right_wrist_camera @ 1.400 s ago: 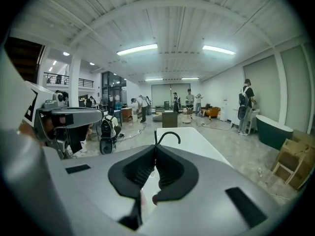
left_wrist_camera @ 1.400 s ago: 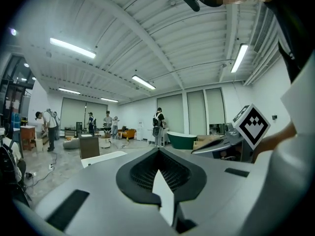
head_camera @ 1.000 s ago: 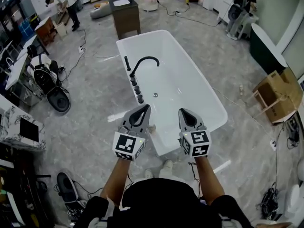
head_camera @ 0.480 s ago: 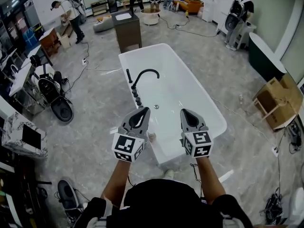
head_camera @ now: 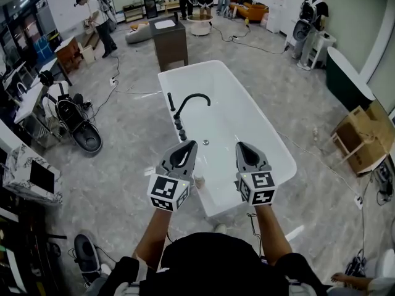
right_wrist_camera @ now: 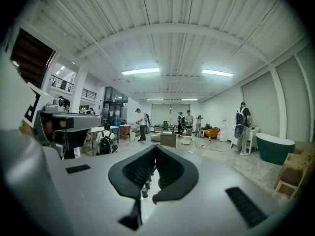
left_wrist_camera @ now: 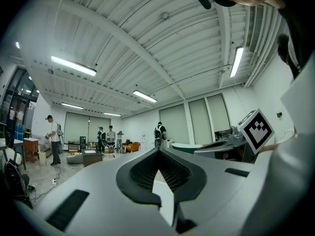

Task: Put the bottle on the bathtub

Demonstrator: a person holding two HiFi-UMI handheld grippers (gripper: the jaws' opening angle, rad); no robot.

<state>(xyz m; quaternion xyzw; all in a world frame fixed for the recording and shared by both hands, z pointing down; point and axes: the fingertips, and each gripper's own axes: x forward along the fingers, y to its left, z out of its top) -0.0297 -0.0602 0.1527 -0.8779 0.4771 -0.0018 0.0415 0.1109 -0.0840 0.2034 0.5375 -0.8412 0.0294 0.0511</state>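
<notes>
Over the near end of the white freestanding bathtub I hold both claws side by side, pointing away from me. My left gripper has its jaws pressed together at the tips, with nothing between them. My right gripper is the same, closed and empty. The small pale bottle seems to stand on the tub's near left rim, just beside my left gripper and gripped by neither claw; it is too small to make out more. Further along that rim sit a row of black round knobs and a black curved tap arching over the basin
</notes>
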